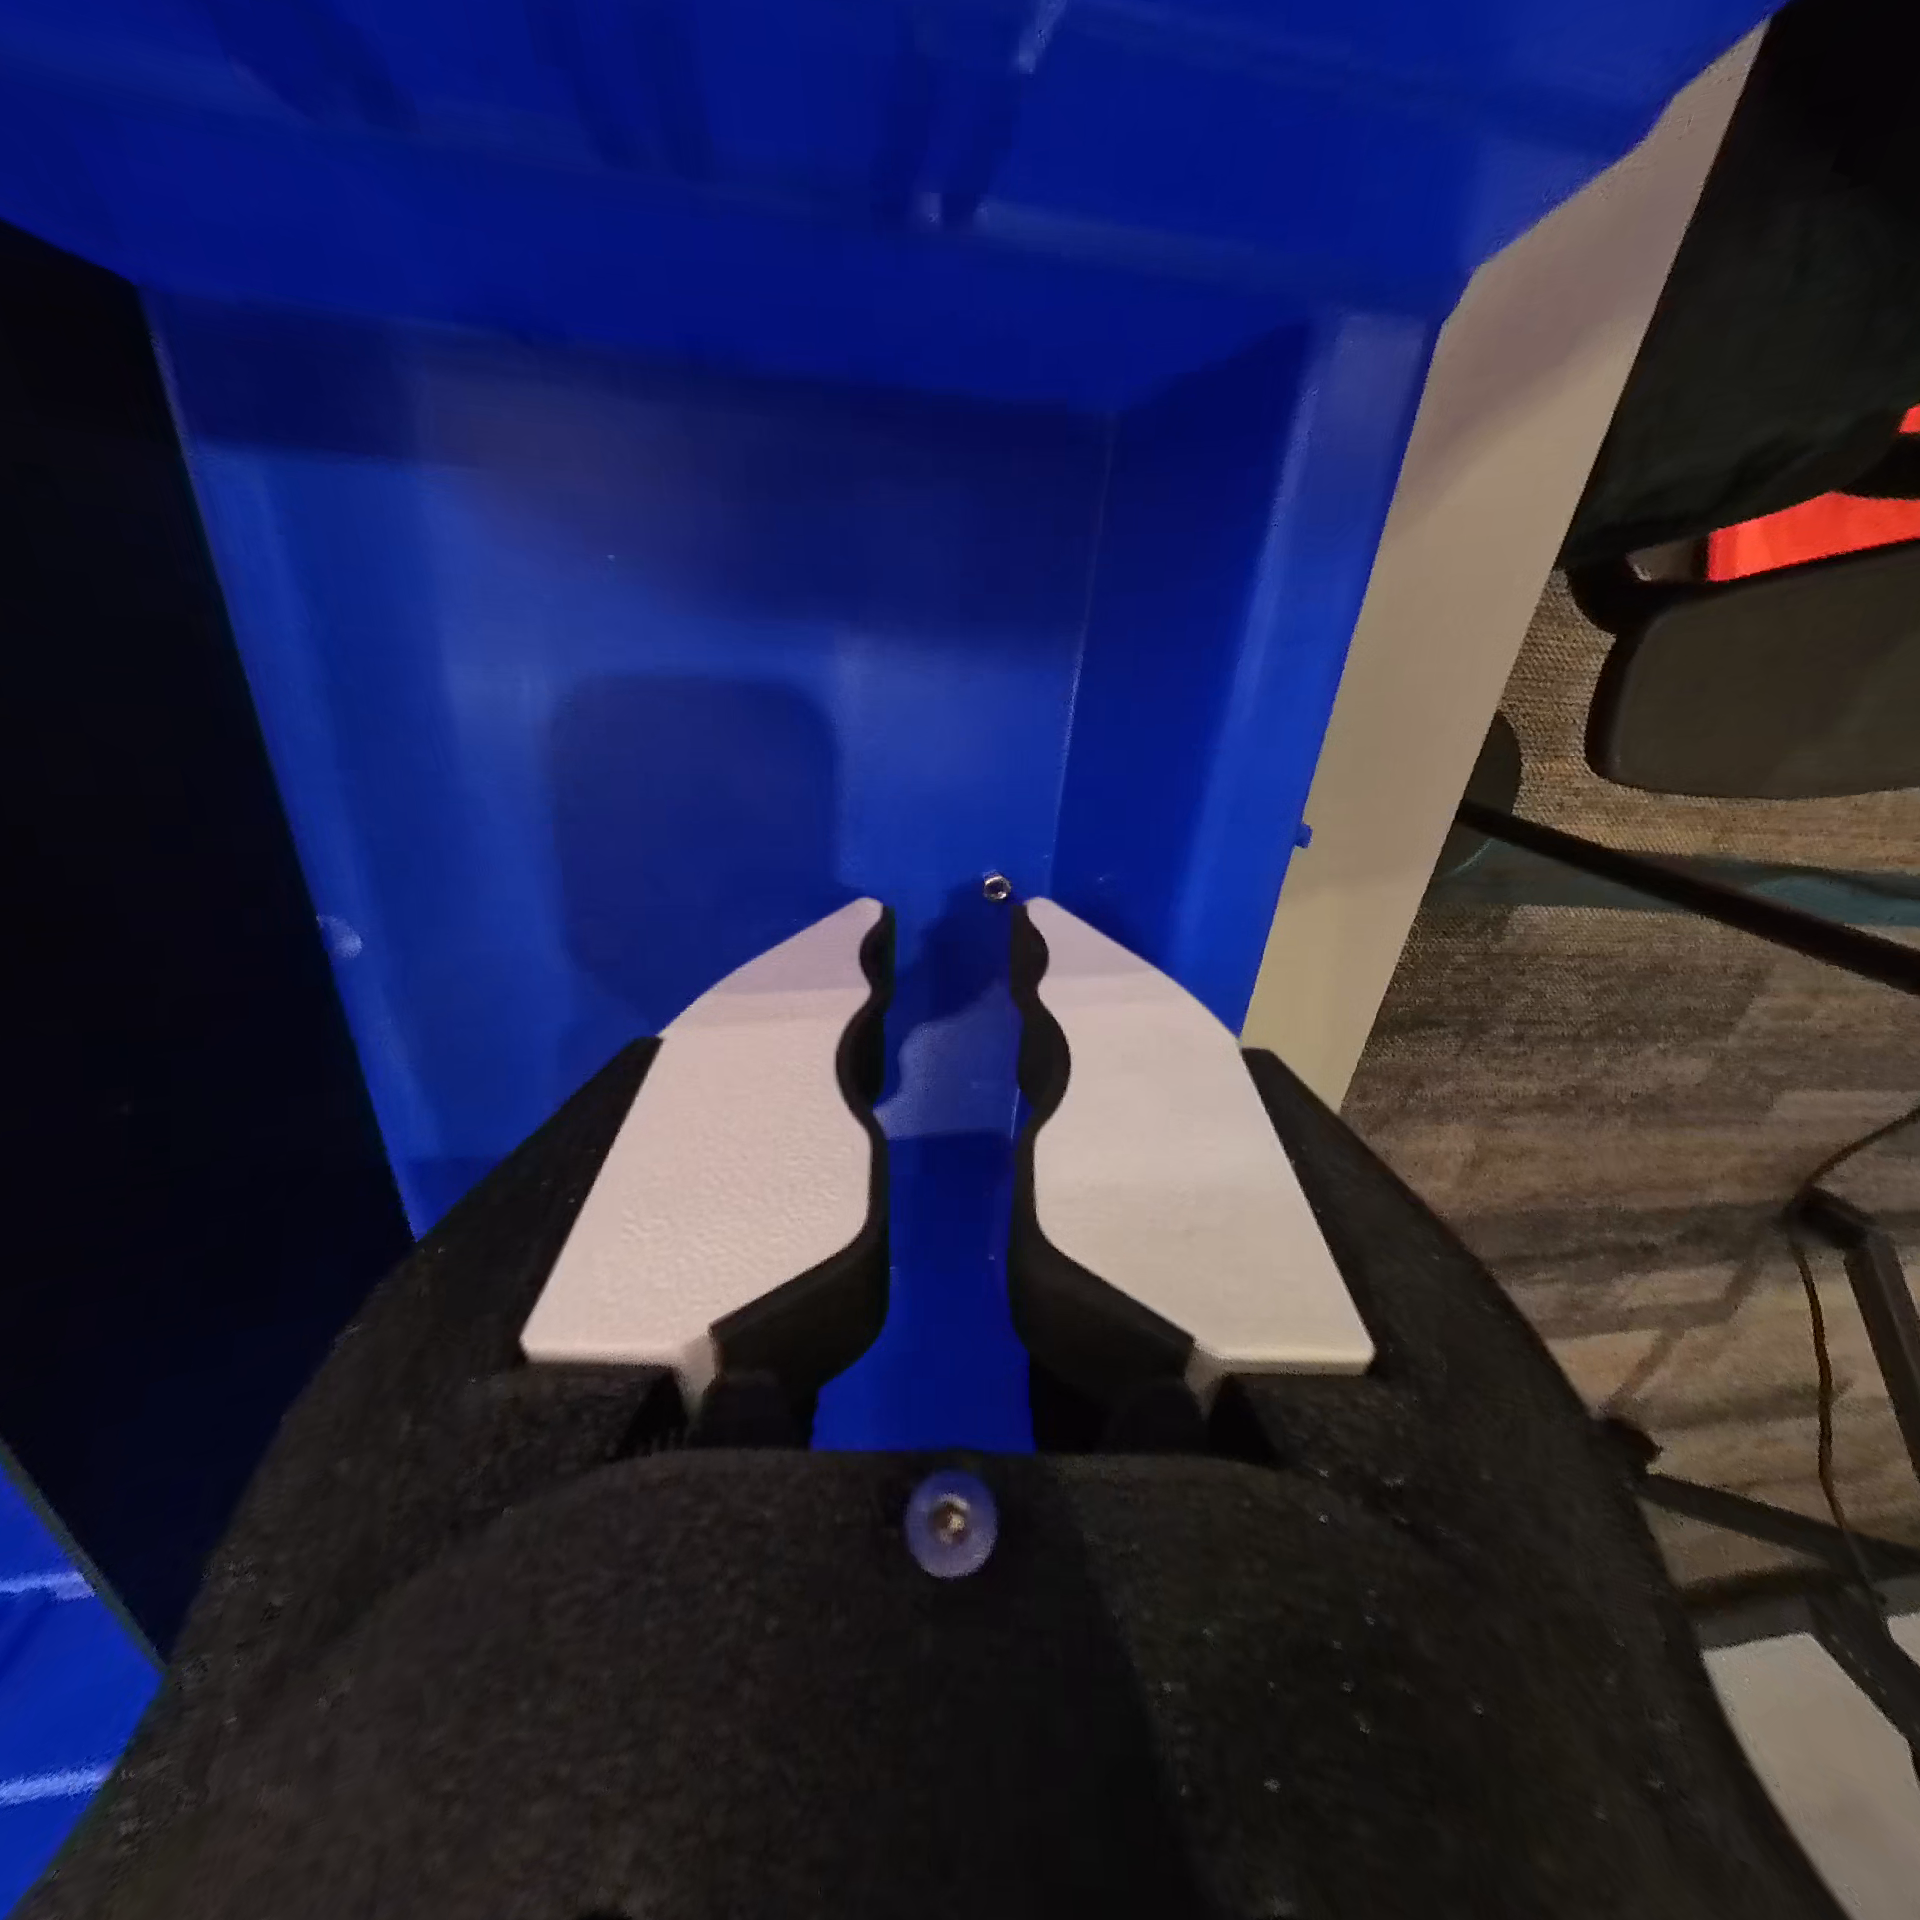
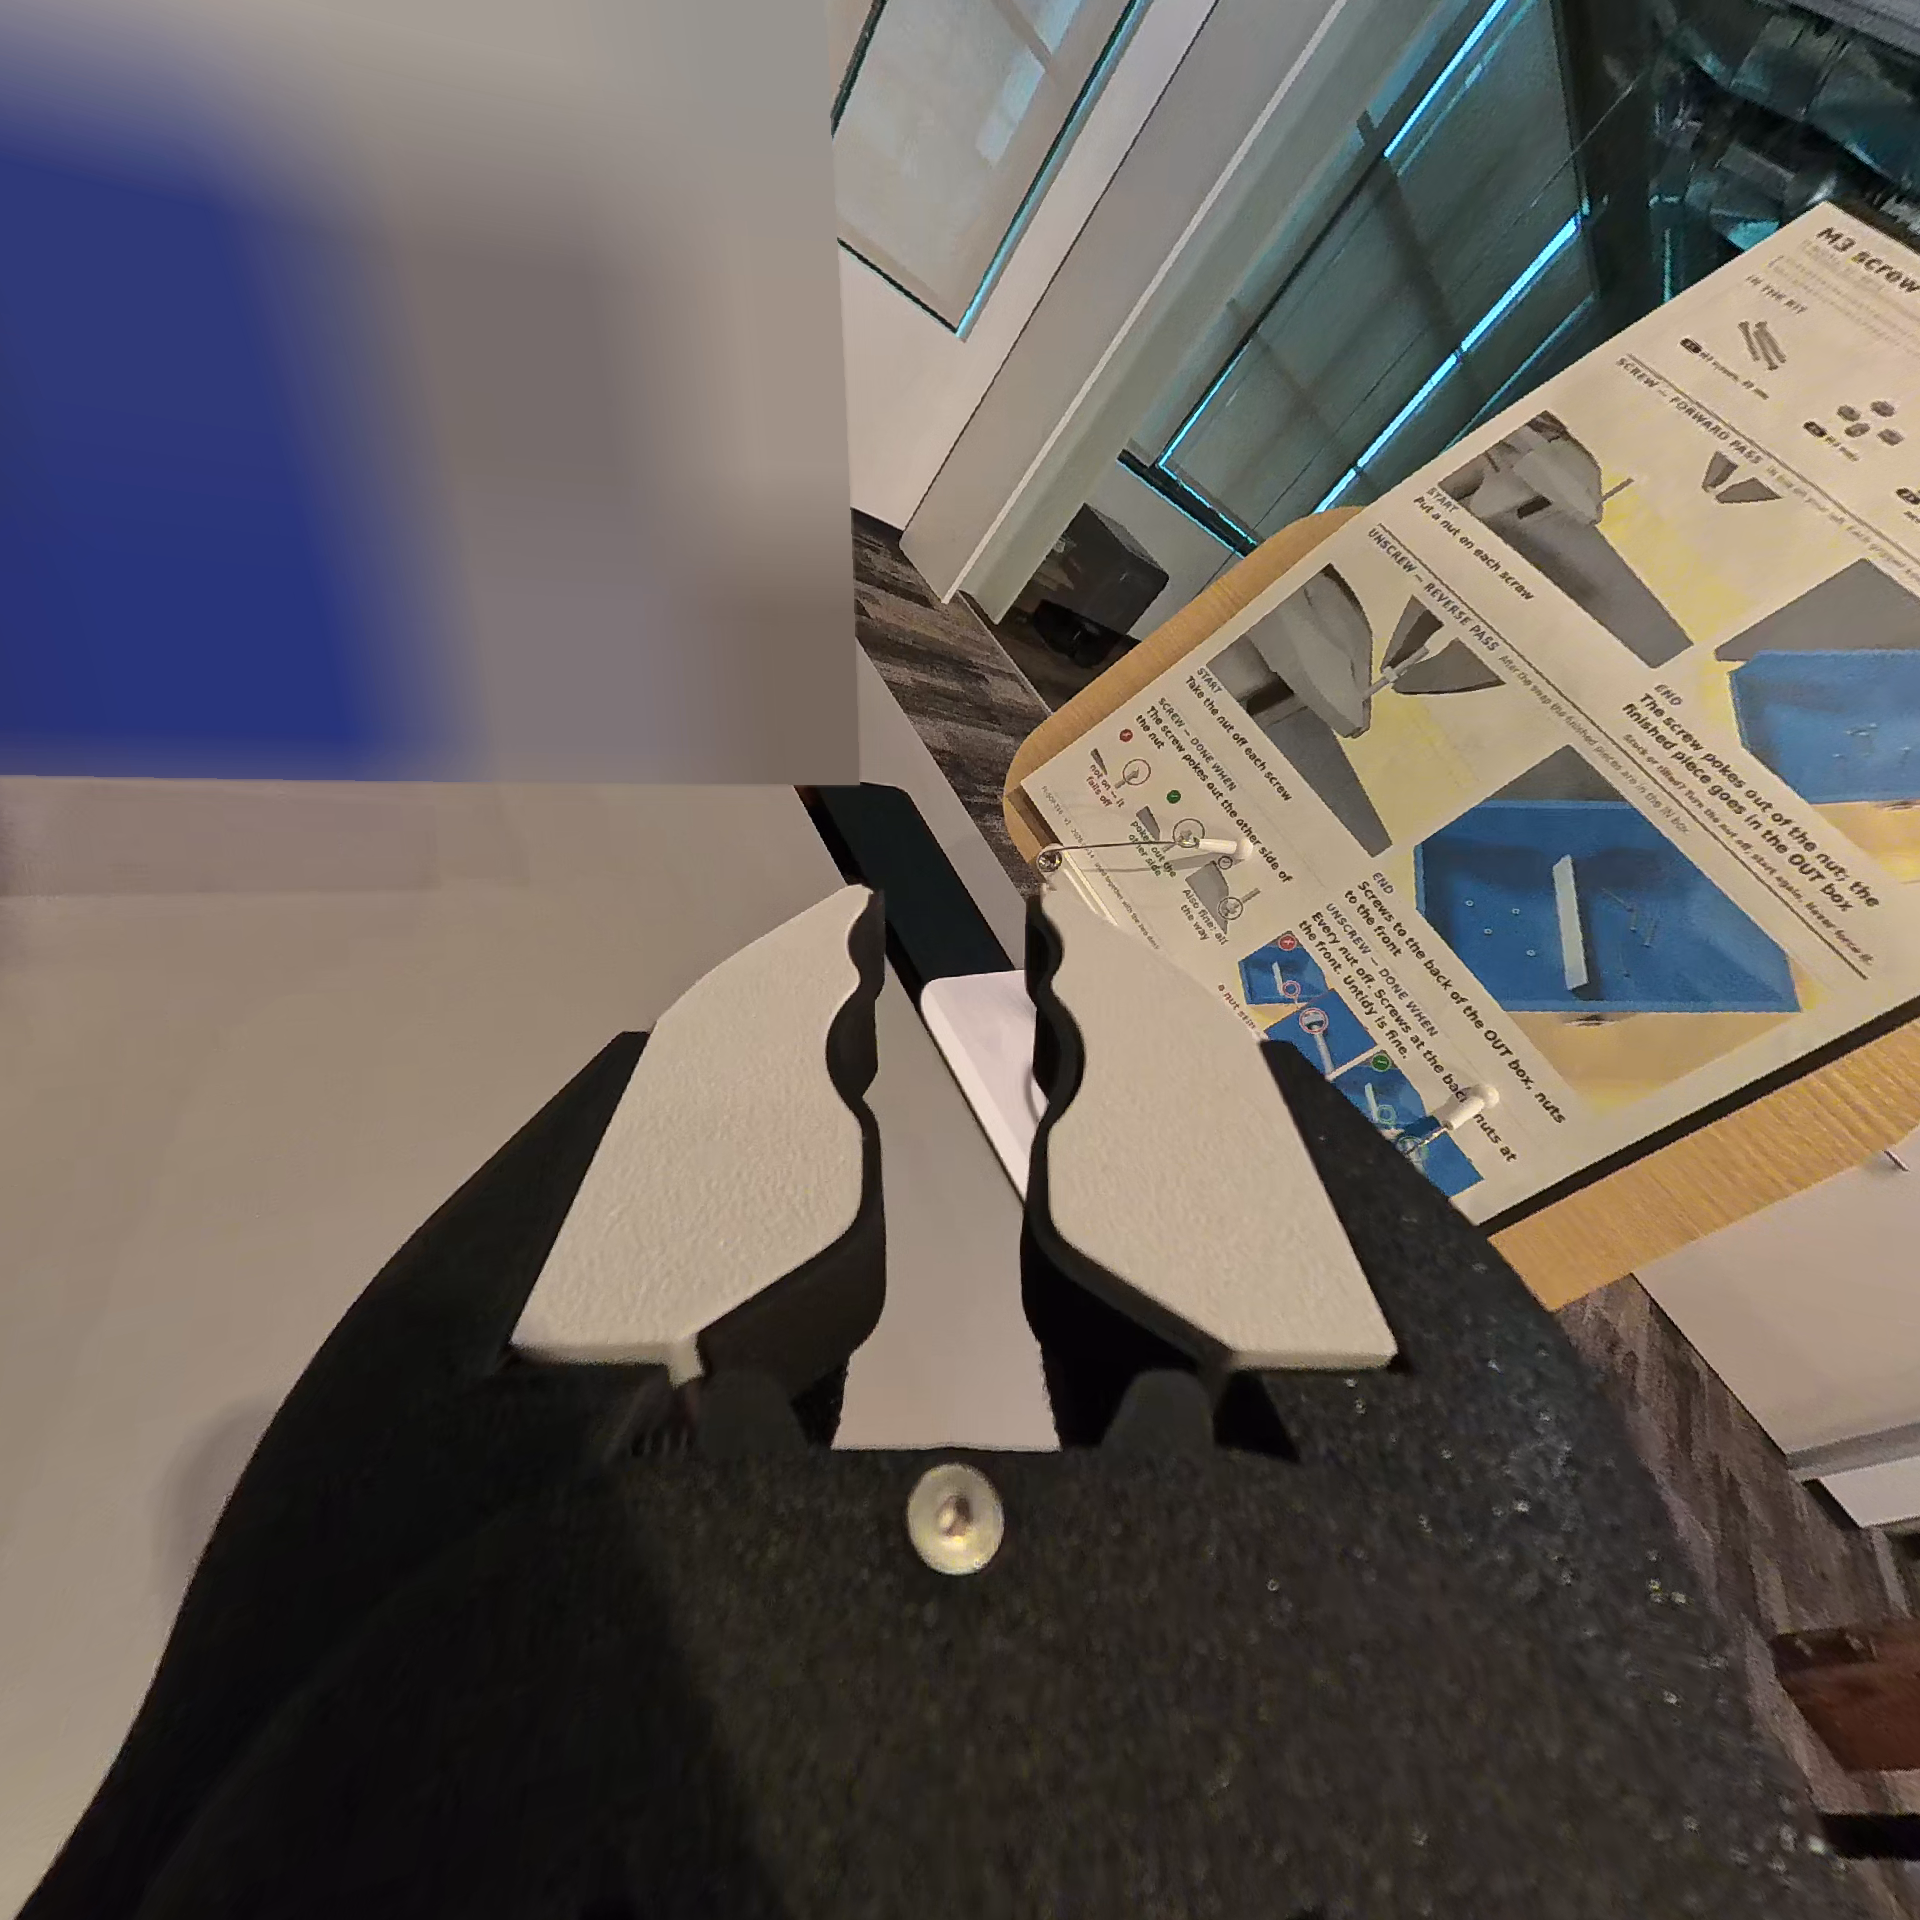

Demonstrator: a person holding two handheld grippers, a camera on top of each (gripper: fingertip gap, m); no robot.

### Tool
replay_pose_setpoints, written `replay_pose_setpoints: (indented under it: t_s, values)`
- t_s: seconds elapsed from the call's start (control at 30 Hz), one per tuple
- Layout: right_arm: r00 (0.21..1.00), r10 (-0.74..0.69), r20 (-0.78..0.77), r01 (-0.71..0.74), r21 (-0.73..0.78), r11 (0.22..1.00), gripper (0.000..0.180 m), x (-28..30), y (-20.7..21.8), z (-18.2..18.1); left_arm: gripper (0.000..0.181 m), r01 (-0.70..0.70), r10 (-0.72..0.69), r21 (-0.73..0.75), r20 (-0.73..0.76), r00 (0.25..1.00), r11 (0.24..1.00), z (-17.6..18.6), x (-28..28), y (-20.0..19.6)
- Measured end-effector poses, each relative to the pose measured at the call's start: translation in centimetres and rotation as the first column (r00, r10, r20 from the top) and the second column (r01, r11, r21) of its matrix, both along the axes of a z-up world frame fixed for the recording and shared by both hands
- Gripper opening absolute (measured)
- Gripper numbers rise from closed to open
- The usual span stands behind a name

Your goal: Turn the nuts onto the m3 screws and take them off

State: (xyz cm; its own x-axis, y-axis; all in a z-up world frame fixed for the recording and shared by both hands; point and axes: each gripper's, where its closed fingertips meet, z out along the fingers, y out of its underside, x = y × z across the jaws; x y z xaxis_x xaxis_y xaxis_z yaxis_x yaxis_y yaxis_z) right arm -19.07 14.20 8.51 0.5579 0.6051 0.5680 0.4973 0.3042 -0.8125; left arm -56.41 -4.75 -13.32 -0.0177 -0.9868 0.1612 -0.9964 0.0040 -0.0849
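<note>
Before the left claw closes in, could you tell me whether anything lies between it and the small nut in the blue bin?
Nothing visible does. The nut lies on the blue bin floor just beyond the open left claw, slightly towards its right finger, with only bare floor between.

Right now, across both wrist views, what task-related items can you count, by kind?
Nuts: 1, the nut lying in the blue bin
Screws: 0 visible
Blue bins: 1
Hand-held grippers: 2, the left hand-held gripper and the right hand-held gripper, both open and empty
Instruction sheets: 1
Total: 5
</note>
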Motion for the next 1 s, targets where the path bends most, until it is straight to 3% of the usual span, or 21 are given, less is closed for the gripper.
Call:
replay_pose_setpoints:
  t_s: [0.3,1.0]
  values:
    - [1.000,0.002,-0.008,-0.002,0.002,1.000,0.024,-0.1,-0.1,0.2,0.021,0.073,-0.073,-0.066,0.002,0.997,0.995,-0.6,0.3,-0.2]
    - [1.000,-0.002,-0.022,0.003,0.028,1.000,0.023,0.4,-0.2,1.1,0.018,0.227,-0.227,-0.021,0.009,0.974,0.974,-1.0,0.2,-0.2]
